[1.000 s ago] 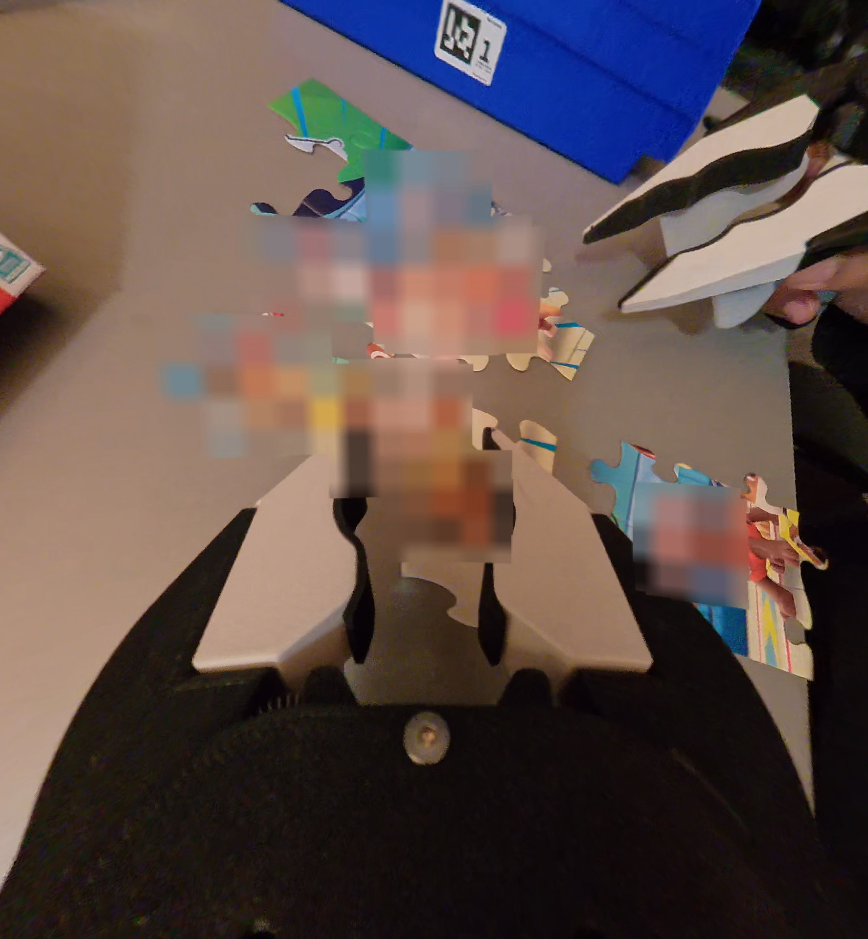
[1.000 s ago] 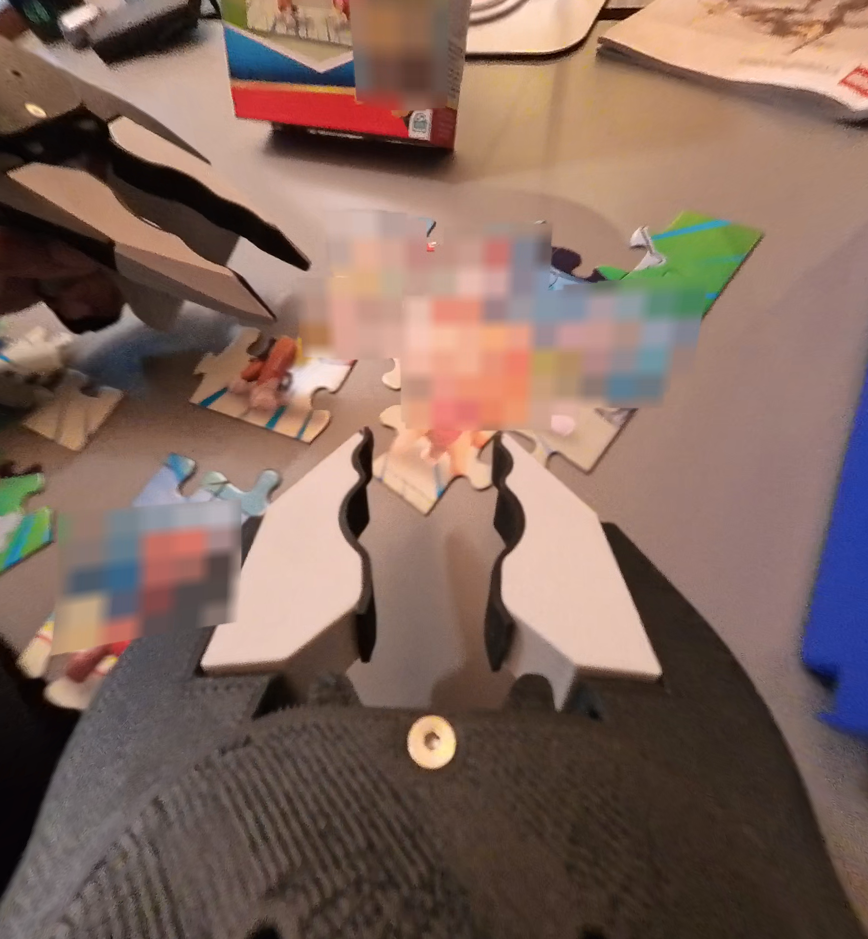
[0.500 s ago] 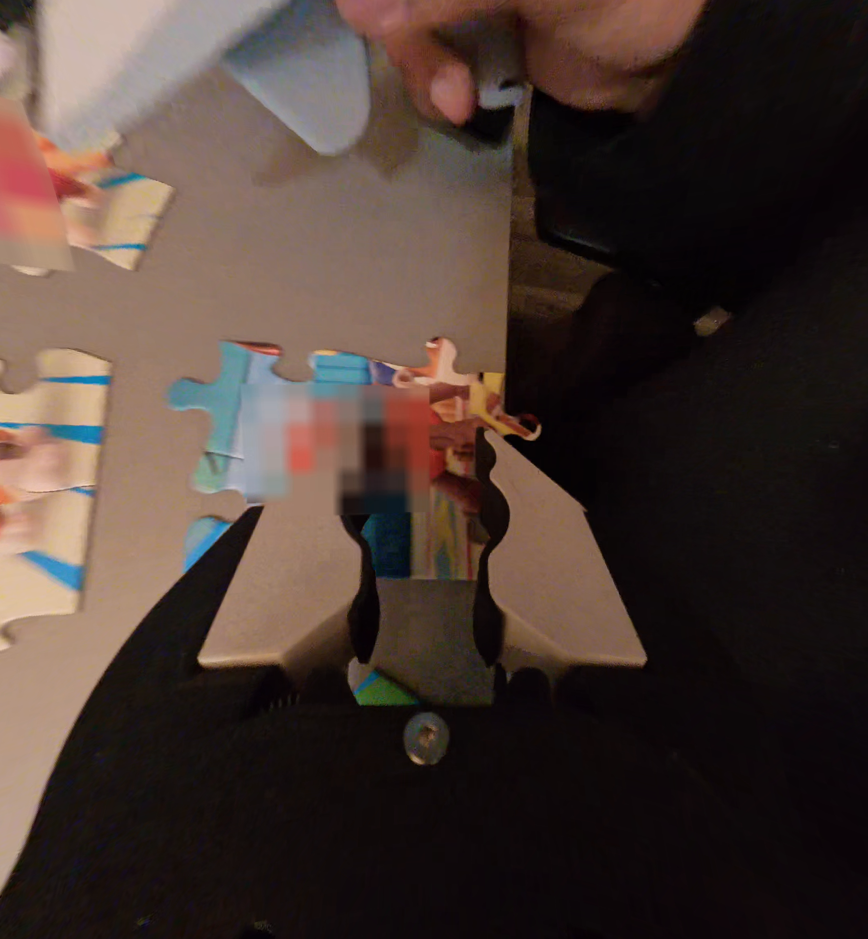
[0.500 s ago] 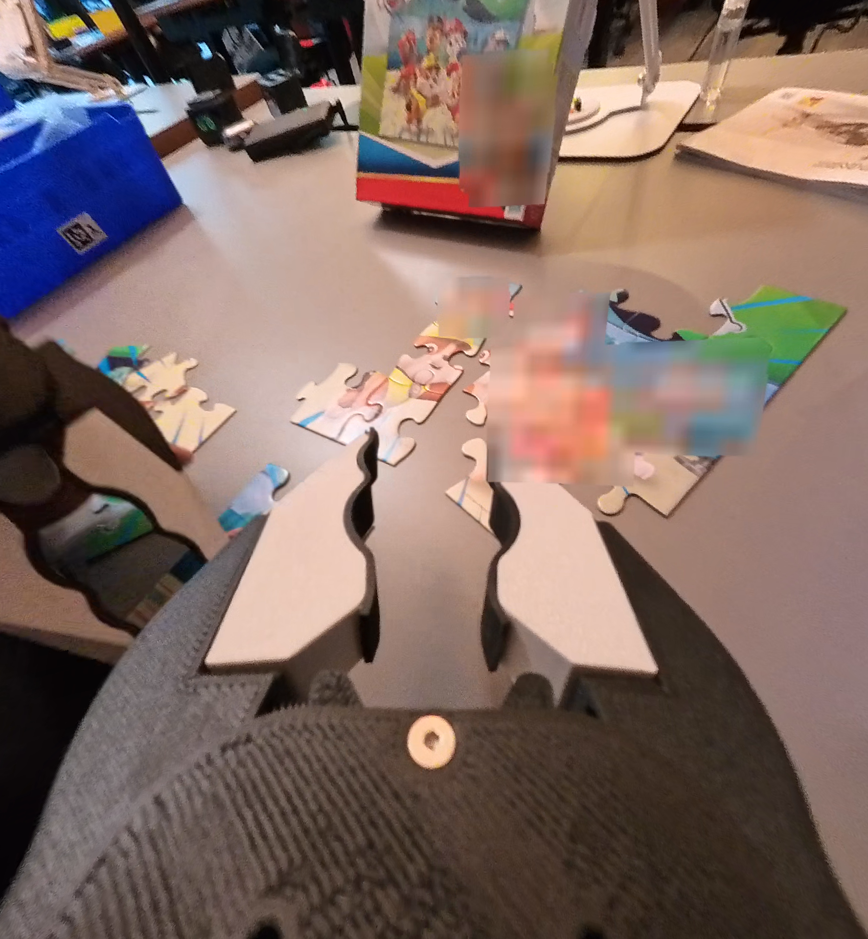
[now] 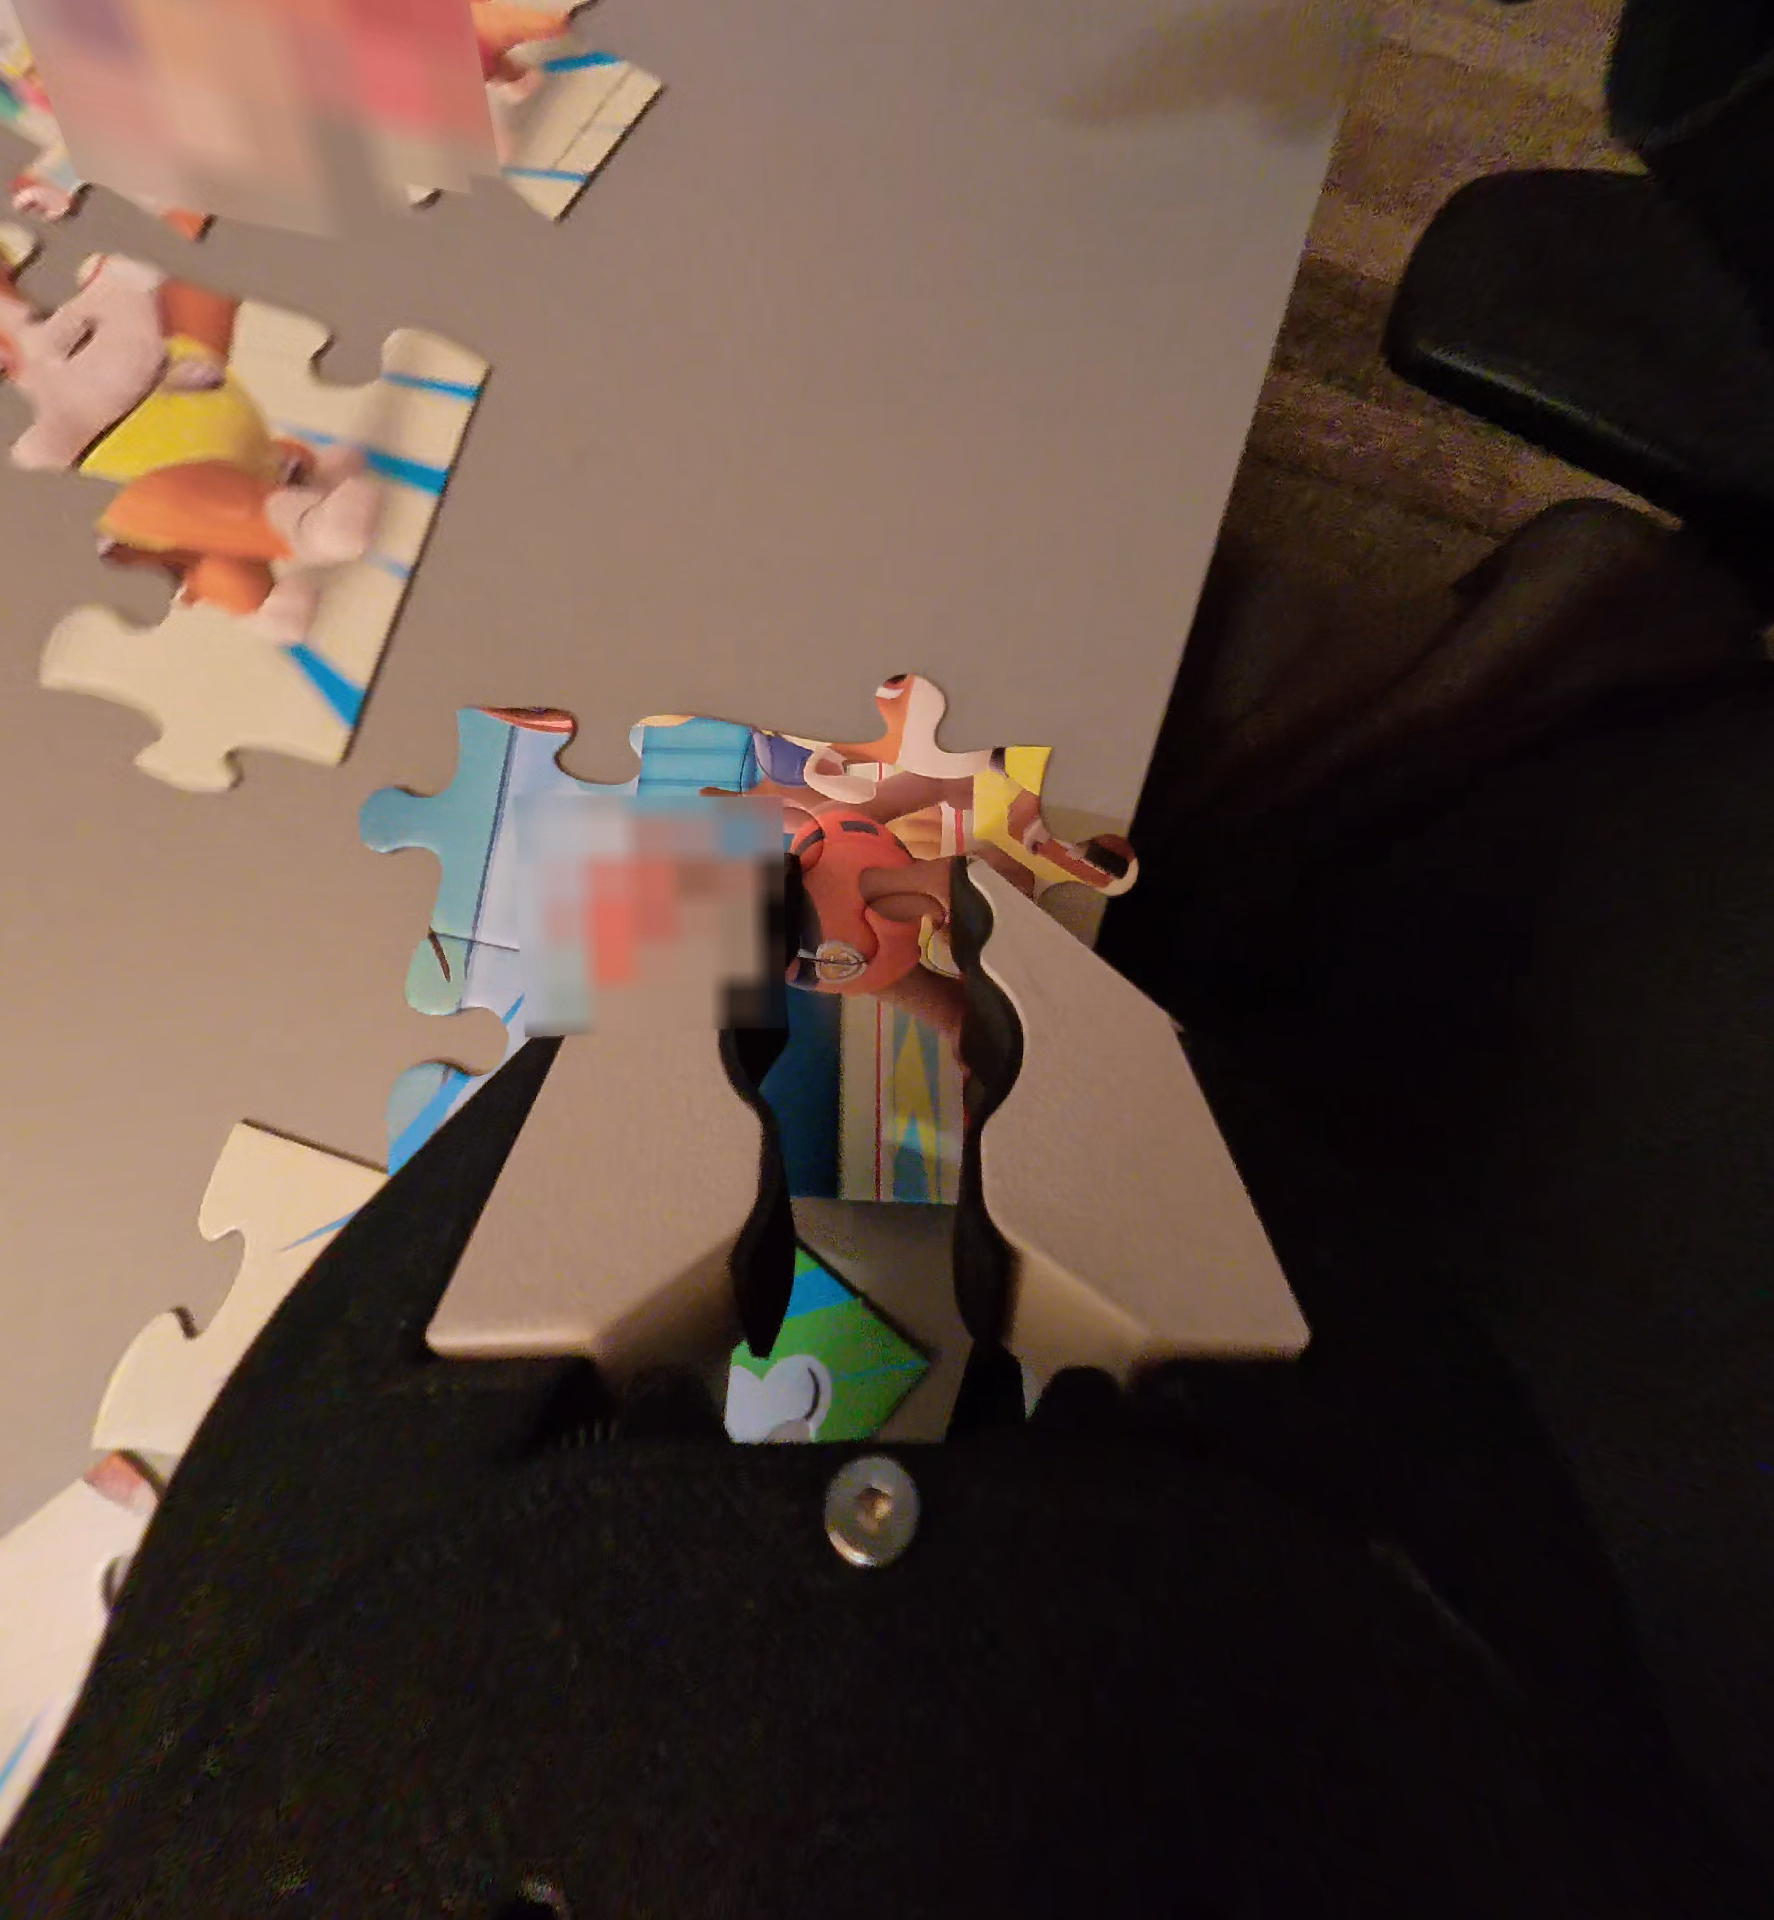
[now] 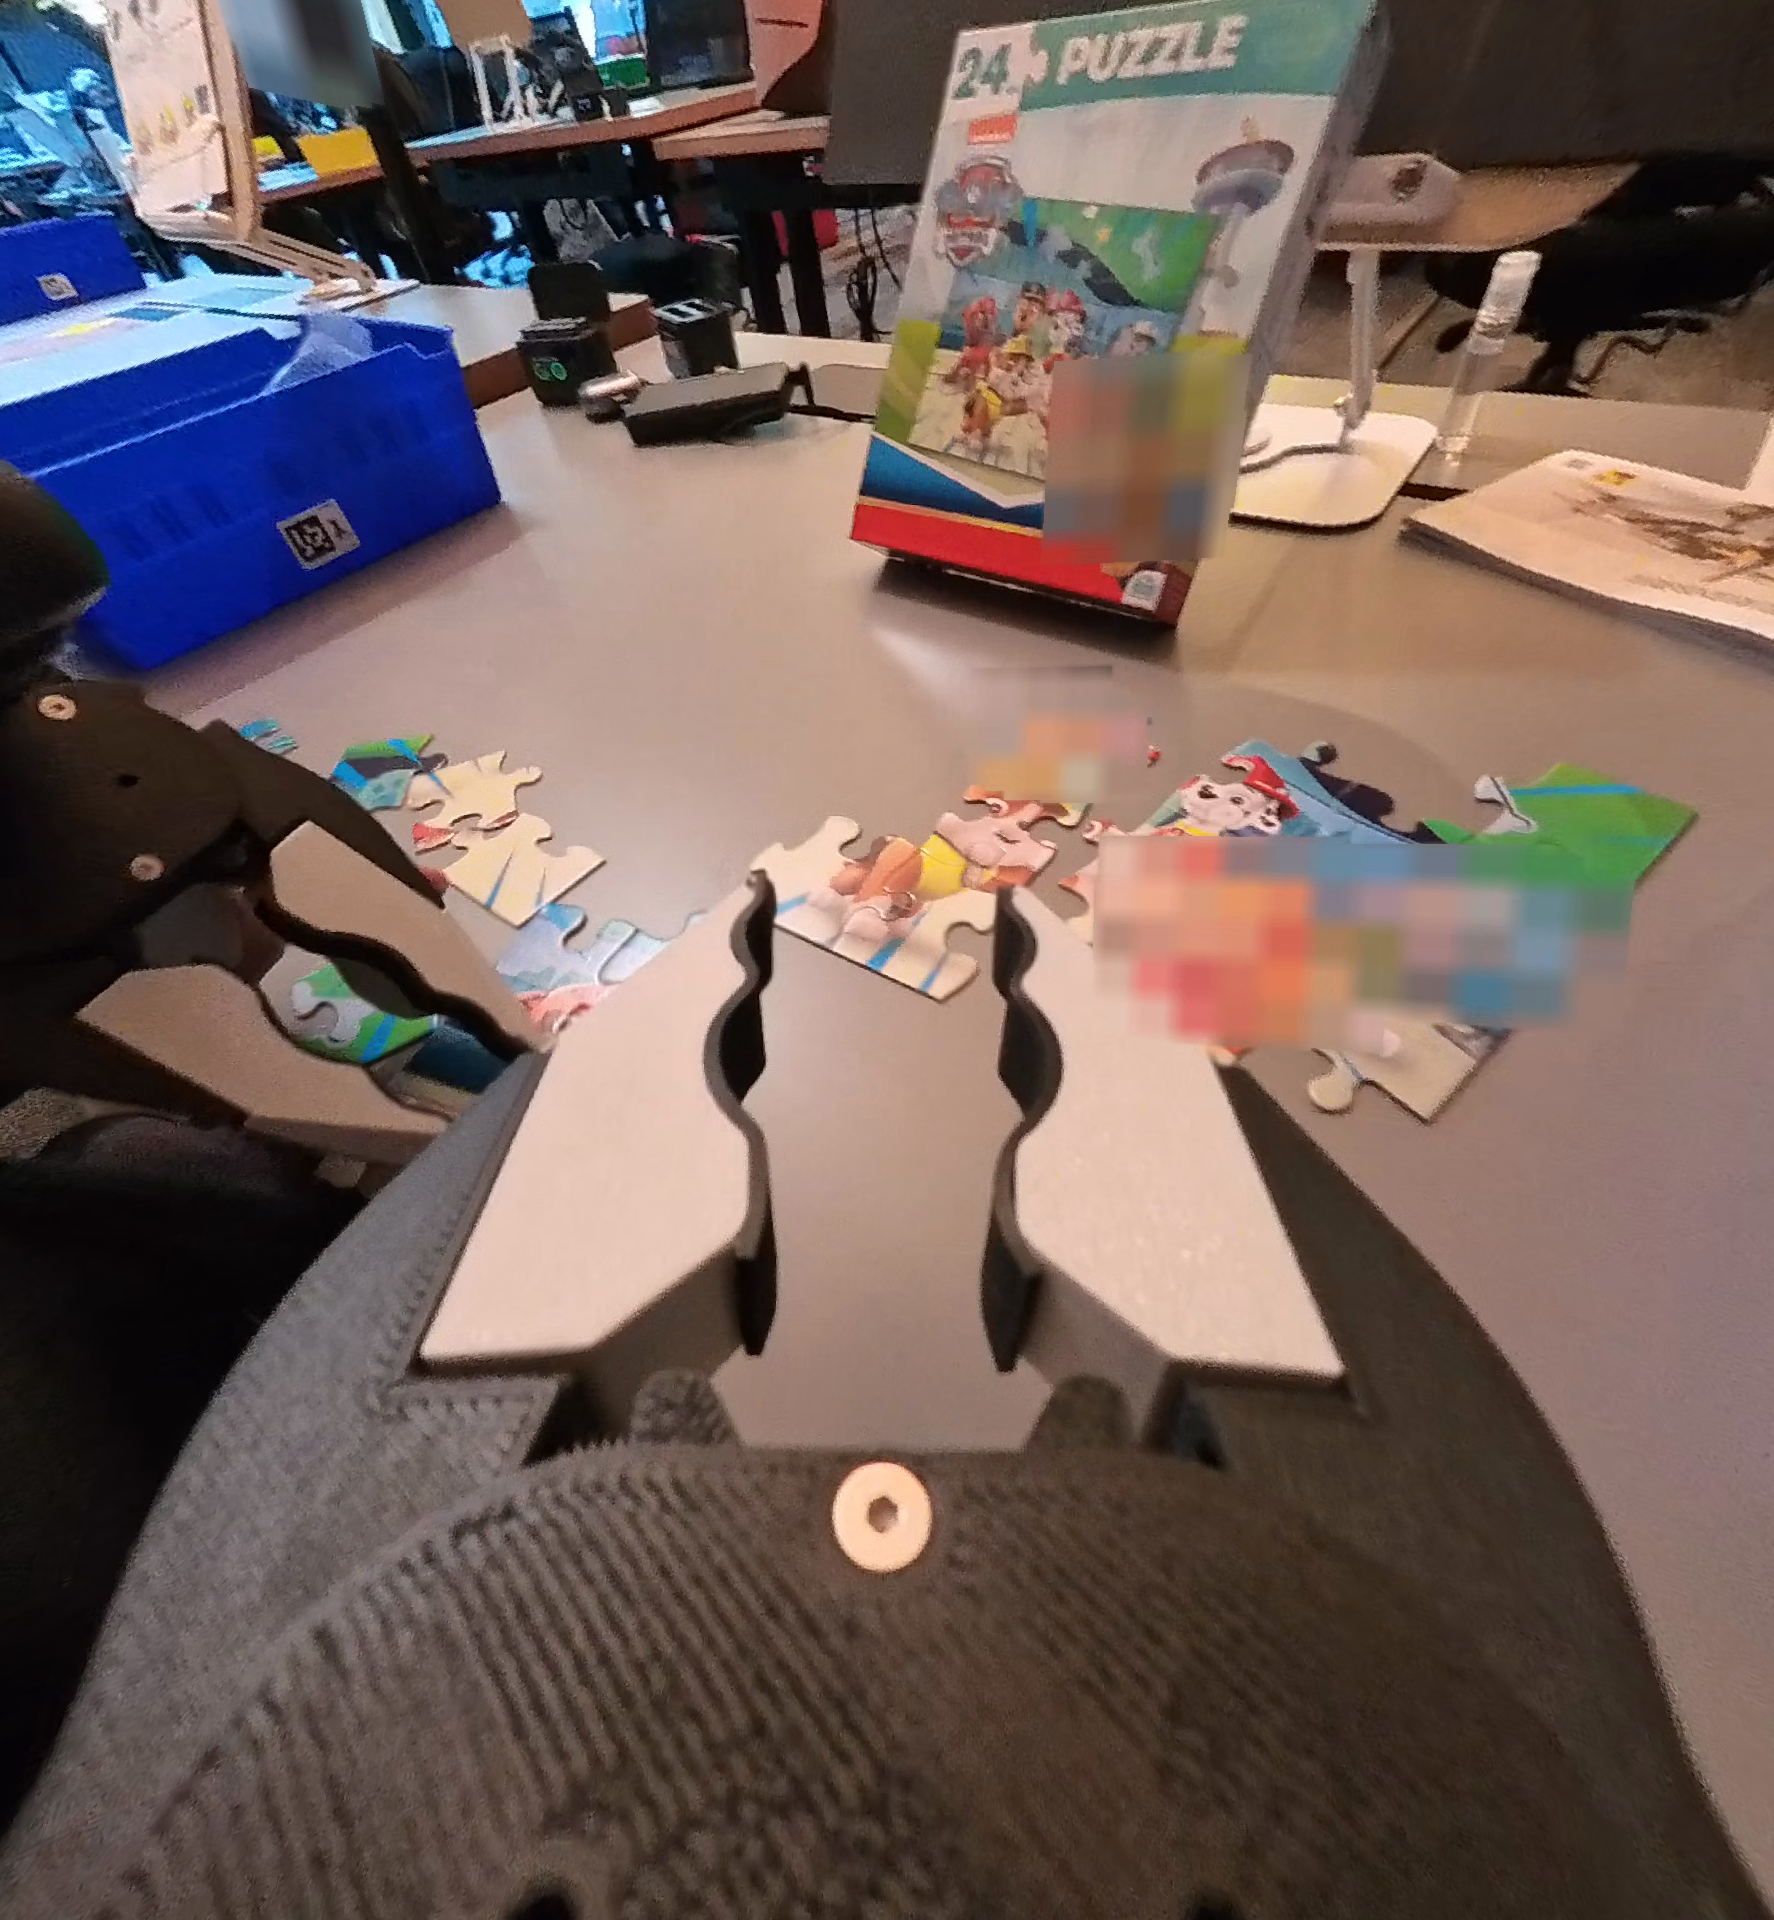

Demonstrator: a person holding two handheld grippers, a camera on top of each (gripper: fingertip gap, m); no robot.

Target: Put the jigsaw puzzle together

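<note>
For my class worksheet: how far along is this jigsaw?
Done: a joined cluster lies on the table. In hand: nothing; the left gripper has open fingers straddling a flat colourful piece at the table's edge, the right gripper is open and empty. Left: several loose pieces lie apart.

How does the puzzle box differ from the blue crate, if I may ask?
The puzzle box stands upright and tall; the blue crate sits low and wide. The puzzle box bears a colourful picture; the blue crate is plain with one small square marker. Both rest on the grey table.
</note>
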